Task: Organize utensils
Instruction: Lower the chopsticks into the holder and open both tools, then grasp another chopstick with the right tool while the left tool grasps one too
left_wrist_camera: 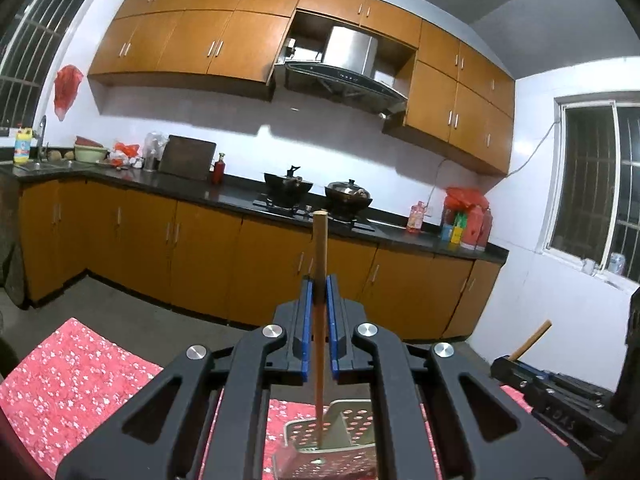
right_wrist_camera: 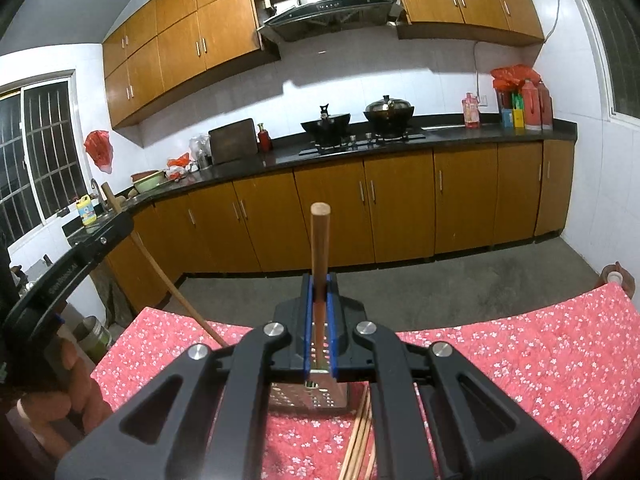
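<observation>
My left gripper (left_wrist_camera: 319,286) is shut on a wooden chopstick (left_wrist_camera: 320,248) held upright; its lower end reaches into a perforated metal utensil holder (left_wrist_camera: 336,436) on the red floral tablecloth (left_wrist_camera: 72,368). My right gripper (right_wrist_camera: 319,286) is shut on another wooden chopstick (right_wrist_camera: 320,240), also upright, above the same metal holder (right_wrist_camera: 316,398). Several loose chopsticks (right_wrist_camera: 360,440) lie on the cloth (right_wrist_camera: 520,360) beside the holder. The left gripper and its chopstick (right_wrist_camera: 176,292) show at the left of the right wrist view. The right gripper's chopstick (left_wrist_camera: 532,340) shows at the right of the left wrist view.
Beyond the table is bare concrete floor (right_wrist_camera: 440,292) and a counter with orange cabinets (right_wrist_camera: 400,208), two woks on a stove (right_wrist_camera: 360,124), bottles (right_wrist_camera: 528,108) and a cutting board (right_wrist_camera: 234,142). A metal jar (right_wrist_camera: 94,334) stands off the table's left edge.
</observation>
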A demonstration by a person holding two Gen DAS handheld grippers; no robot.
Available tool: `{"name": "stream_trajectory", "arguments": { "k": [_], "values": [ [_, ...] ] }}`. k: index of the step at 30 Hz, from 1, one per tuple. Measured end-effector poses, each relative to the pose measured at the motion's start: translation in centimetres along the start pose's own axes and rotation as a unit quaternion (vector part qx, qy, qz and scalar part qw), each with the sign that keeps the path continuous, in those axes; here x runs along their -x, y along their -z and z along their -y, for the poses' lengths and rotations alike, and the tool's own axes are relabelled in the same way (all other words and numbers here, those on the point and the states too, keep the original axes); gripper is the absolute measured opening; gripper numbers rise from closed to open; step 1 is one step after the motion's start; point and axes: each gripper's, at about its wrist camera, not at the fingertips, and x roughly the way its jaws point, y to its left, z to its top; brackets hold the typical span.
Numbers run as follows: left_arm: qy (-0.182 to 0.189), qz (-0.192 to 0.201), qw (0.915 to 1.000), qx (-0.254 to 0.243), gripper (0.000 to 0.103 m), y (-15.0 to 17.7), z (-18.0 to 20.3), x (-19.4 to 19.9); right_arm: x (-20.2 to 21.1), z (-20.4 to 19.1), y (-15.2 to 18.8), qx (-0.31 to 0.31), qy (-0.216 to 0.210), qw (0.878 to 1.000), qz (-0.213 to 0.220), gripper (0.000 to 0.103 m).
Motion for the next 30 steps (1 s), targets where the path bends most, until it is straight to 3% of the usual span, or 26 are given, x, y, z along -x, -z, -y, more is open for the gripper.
{"name": "stream_trajectory", "arguments": {
  "k": [5,12,13,15,16,24,27,30],
  "values": [
    [-0.002,0.007,0.9998,-0.017,0.007,0.6,0.4,0.0,-0.3,-0.1,0.4,0.002,0.000,1.000,-0.003,0.007],
    [0.006,-0.020,0.9995,-0.023,0.008,1.1,0.5,-0.1,0.8,-0.2,0.6,0.002,0.001,1.000,0.001,0.011],
    [0.006,-0.020,0.9995,-0.023,0.011,1.0,0.5,0.0,1.2,-0.1,0.5,0.001,0.002,1.000,0.005,0.014],
    [0.003,-0.016,0.9996,-0.022,0.028,0.6,0.2,0.6,2.0,0.2,0.3,-0.003,0.003,1.000,0.011,0.017],
    [0.002,-0.012,0.9997,-0.019,0.031,0.3,0.1,0.9,2.5,0.3,0.2,-0.004,0.004,1.000,0.015,0.018],
    [0.006,-0.007,0.9999,0.011,0.032,-0.5,-2.4,4.0,6.8,2.2,1.3,-0.030,0.021,0.998,0.041,0.018],
    [0.000,-0.013,0.9996,0.026,0.034,0.1,-4.1,5.6,7.5,3.9,4.0,-0.044,0.041,0.998,0.023,0.024],
    [-0.023,-0.044,0.9985,0.023,0.038,2.2,-5.6,6.4,5.9,5.7,8.0,-0.060,0.058,0.996,-0.037,0.027]
  ]
}}
